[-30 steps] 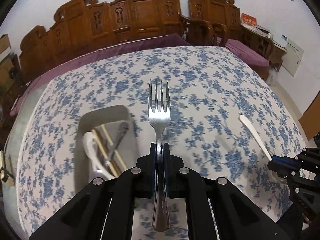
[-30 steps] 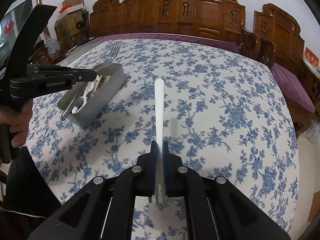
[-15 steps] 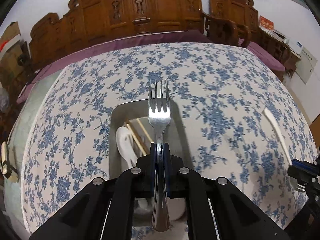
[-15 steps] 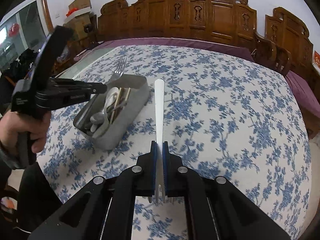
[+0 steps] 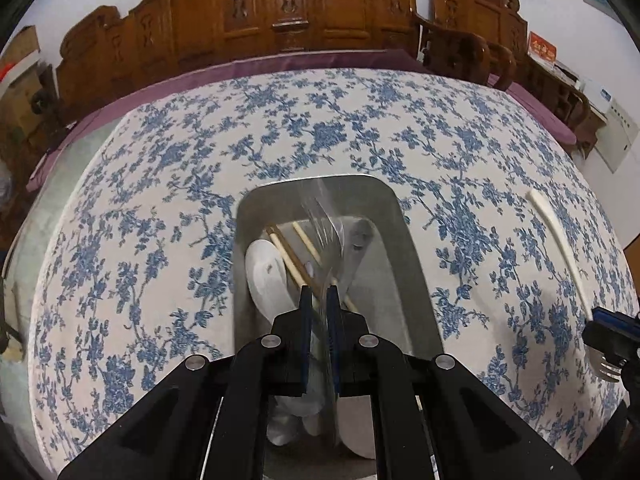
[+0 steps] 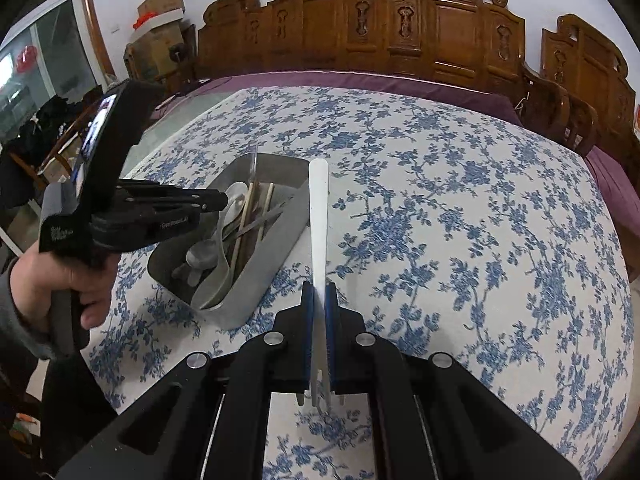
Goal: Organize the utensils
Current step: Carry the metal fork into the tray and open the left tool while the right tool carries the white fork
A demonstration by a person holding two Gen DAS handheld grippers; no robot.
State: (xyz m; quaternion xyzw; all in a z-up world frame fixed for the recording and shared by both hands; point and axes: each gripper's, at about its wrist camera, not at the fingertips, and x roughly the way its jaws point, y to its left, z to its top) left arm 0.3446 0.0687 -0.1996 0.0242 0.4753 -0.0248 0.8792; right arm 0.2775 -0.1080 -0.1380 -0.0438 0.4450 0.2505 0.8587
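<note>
My left gripper (image 5: 318,294) hangs over the metal utensil tray (image 5: 408,248), its jaws slightly parted. The steel fork (image 5: 326,232) is a motion blur between and ahead of them, dropping into the tray. The tray holds a white spoon (image 5: 266,276), wooden chopsticks (image 5: 288,252) and other metal pieces. In the right wrist view the left gripper (image 6: 224,200) sits above the tray (image 6: 276,240). My right gripper (image 6: 319,292) is shut on a white plastic fork (image 6: 319,216), handle pointing forward, tines behind the pads, just right of the tray.
The table carries a blue floral cloth (image 6: 460,220) over purple fabric. Carved wooden chairs (image 6: 400,28) line the far side. The person's hand (image 6: 76,280) holds the left gripper handle. Boxes and clutter stand at the far left (image 6: 160,12).
My left gripper moved over the tray and its jaws parted; the steel fork now blurs, slipping down into the tray. My right gripper drew closer to the tray with the white fork.
</note>
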